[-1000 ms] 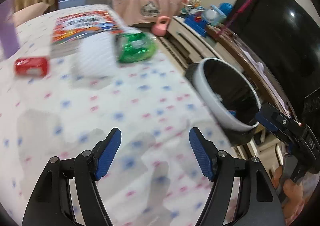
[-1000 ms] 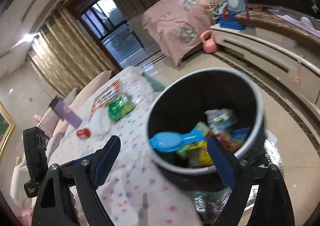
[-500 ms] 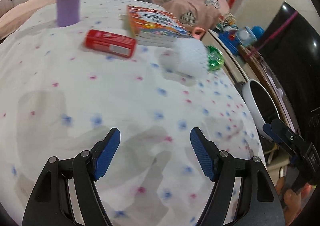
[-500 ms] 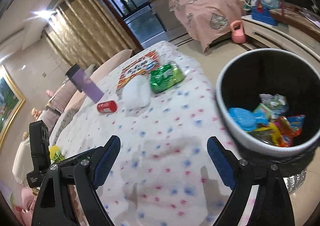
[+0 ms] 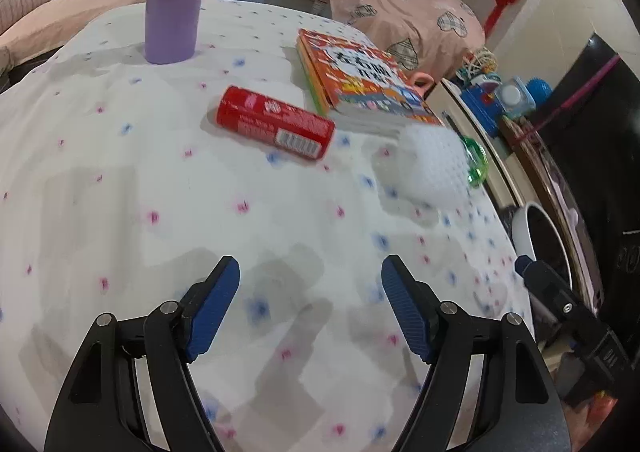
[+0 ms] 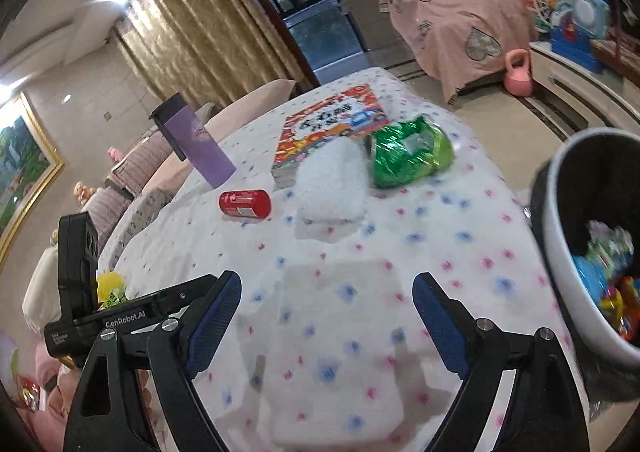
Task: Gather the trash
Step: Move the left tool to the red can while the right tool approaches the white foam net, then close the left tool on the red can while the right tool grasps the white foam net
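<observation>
A red can [image 5: 276, 123] lies on its side on the dotted white tablecloth [image 5: 120, 188]; it also shows in the right wrist view [image 6: 245, 204]. A white foam piece [image 5: 430, 162] [image 6: 332, 182] lies beside a green wrapper [image 5: 476, 164] [image 6: 408, 152]. The white-rimmed trash bin [image 6: 560, 252] beside the table holds several wrappers; its rim shows in the left wrist view [image 5: 524, 228]. My left gripper [image 5: 310, 300] is open and empty above the cloth, well short of the can. My right gripper [image 6: 326, 312] is open and empty over the table, left of the bin.
A purple tumbler [image 5: 172, 0] [image 6: 196, 144] stands at the table's far side. A stack of colourful books [image 5: 360, 80] [image 6: 328, 128] lies behind the foam. A low cabinet with toys [image 5: 500, 100] and a pink-covered piece of furniture [image 6: 460, 16] stand beyond the table.
Both grippers have swung left, away from the bin and over the table. The can, books and tumbler have come into closer view. Both stay open and empty.
</observation>
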The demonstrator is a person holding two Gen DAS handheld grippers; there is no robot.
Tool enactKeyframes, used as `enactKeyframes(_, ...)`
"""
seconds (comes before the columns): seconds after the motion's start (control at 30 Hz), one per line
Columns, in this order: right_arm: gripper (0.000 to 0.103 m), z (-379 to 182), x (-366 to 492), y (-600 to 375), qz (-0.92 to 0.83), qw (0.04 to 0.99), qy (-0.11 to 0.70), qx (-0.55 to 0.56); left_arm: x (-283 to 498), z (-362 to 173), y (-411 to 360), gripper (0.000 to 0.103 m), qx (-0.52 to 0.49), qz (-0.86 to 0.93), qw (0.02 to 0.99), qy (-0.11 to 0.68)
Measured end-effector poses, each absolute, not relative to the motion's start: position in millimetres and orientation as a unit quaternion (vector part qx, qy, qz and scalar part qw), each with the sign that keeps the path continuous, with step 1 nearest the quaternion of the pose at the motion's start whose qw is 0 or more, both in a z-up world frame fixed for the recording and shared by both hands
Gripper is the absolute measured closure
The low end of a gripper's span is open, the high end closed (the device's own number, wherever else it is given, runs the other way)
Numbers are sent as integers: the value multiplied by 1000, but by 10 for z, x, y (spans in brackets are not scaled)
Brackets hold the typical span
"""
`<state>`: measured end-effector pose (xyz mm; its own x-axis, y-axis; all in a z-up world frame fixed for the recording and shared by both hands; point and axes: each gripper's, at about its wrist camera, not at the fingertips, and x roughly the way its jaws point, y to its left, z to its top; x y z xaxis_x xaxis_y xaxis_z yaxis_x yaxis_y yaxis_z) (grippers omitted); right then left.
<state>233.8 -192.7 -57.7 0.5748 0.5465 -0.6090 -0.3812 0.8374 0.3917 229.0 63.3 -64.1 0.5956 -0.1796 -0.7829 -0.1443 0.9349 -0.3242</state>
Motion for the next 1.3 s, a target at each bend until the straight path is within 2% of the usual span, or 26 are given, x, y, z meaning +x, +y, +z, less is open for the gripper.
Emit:
enactKeyframes(0.27, 31, -641, 2697, -1715, 264, 883, 377, 89, 2755, -619, 826, 27, -222, 14, 866, 447)
enactKeyframes(0.63, 33, -751, 3071, -1569, 267, 879, 385, 85, 3373, -782, 1063, 24, -274, 69, 838, 468)
enactKeyframes(0.7, 38, -775, 3096, -1549, 267, 878, 388, 86, 3419, -796, 1056, 24, -265, 72, 843, 464)
enactKeyframes(0.8, 54, -814, 3116, -1515, 266, 875, 395, 84, 3458, -803, 990, 25, -228, 77, 854, 461)
enactKeyframes(0.87, 75, -817, 3114, -1491, 265, 875, 397, 79, 3482, -822, 936, 25, -199, 84, 861, 461)
enactKeyframes(0.93, 83, -807, 3091, -1487, 265, 877, 395, 76, 3471, -822, 900, 28, -182, 85, 866, 458)
enactKeyframes(0.97, 85, -798, 3075, -1490, 265, 877, 393, 75, 3474, -824, 903, 34, -180, 82, 868, 456)
enactKeyframes(1.0, 86, -780, 3045, -1499, 265, 878, 391, 74, 3451, -824, 904, 47, -180, 71, 869, 455)
enactKeyframes(1.1, 90, -731, 2958, -1535, 270, 878, 387, 80, 3359, -815, 899, 58, -174, 45, 871, 458)
enactKeyframes(1.2, 91, -686, 2830, -1582, 277, 877, 384, 87, 3183, -802, 861, 64, -170, 14, 870, 462)
enactKeyframes(1.3, 91, -657, 2690, -1648, 282, 875, 382, 94, 2927, -781, 785, 66, -171, -15, 868, 466)
